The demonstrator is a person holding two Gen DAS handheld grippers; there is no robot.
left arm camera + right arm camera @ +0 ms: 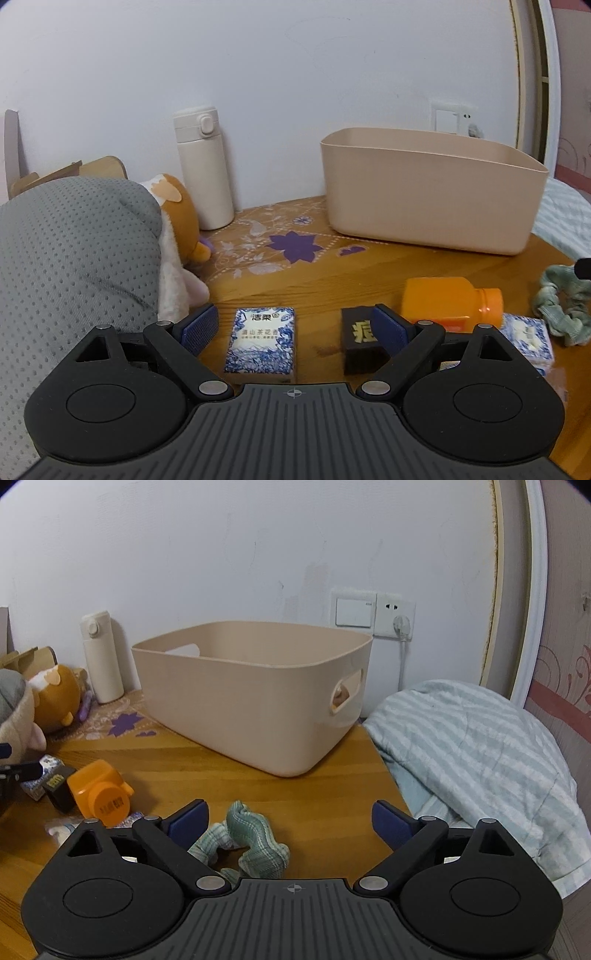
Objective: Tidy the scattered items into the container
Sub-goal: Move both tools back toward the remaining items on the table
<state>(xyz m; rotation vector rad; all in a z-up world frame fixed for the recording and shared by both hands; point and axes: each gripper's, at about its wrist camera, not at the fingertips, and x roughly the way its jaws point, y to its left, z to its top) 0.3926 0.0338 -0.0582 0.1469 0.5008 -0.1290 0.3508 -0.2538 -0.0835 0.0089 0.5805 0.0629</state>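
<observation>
Left tool, spread, straddles the blue-and-white rectangular tissue pack on the wooden tabletop; right tool, spread, hovers over the green fabric scrunchie. Centre each item before closing, then clear the beige plastic container rim.

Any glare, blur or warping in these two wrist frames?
Left wrist: soft even light, no glare; fisheye bows the beige plastic bin and the door frame at right; dark corner vignetting. Right wrist: same bending on the white door frame, table items sharp, faint shadows only.
</observation>
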